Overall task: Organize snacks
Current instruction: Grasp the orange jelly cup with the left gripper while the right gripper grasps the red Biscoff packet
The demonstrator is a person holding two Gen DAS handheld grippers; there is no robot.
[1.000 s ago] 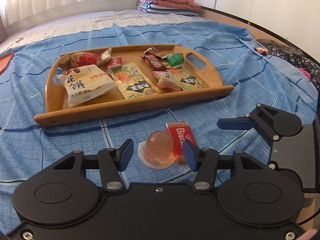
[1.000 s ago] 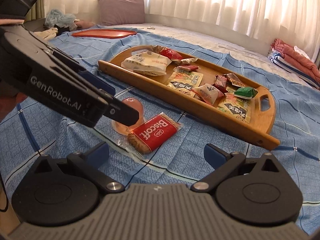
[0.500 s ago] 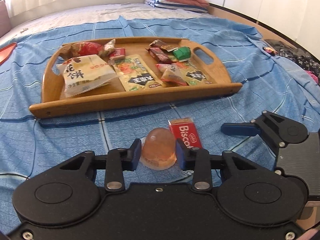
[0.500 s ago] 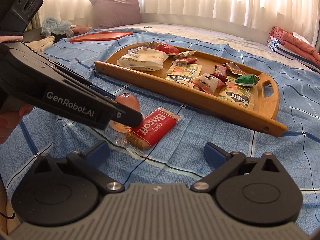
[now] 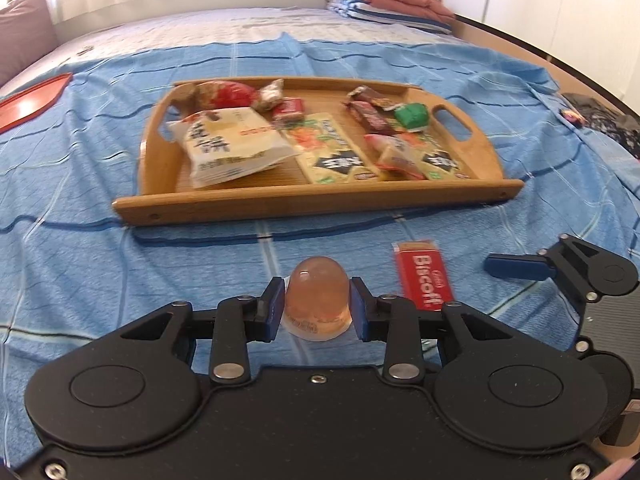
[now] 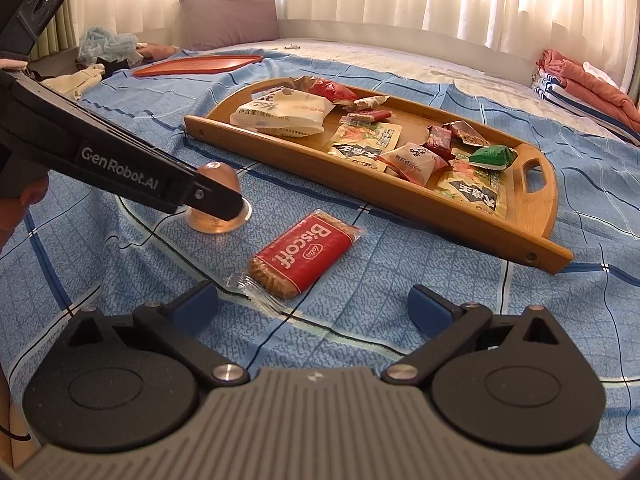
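Here, the left gripper (image 5: 317, 310) clamps both blue pads against a peach jelly cup (image 5: 318, 302) on the blue bedsheet (image 5: 80, 272). The right gripper (image 6: 314, 304) hangs spread wide, empty, behind a red Biscoff packet (image 6: 302, 258). Beyond lies a wooden tray (image 5: 304, 202) of snacks.

In the right wrist view the left gripper (image 6: 218, 204) covers one side of the jelly cup (image 6: 218, 216), so its far finger is hidden. A hand (image 6: 18, 204) is cut off by the left edge. In the left wrist view the tray (image 5: 304, 204) and its packets are motion-blurred, their print unreadable. The right gripper's (image 5: 516, 268) other finger lies past the frame edge.
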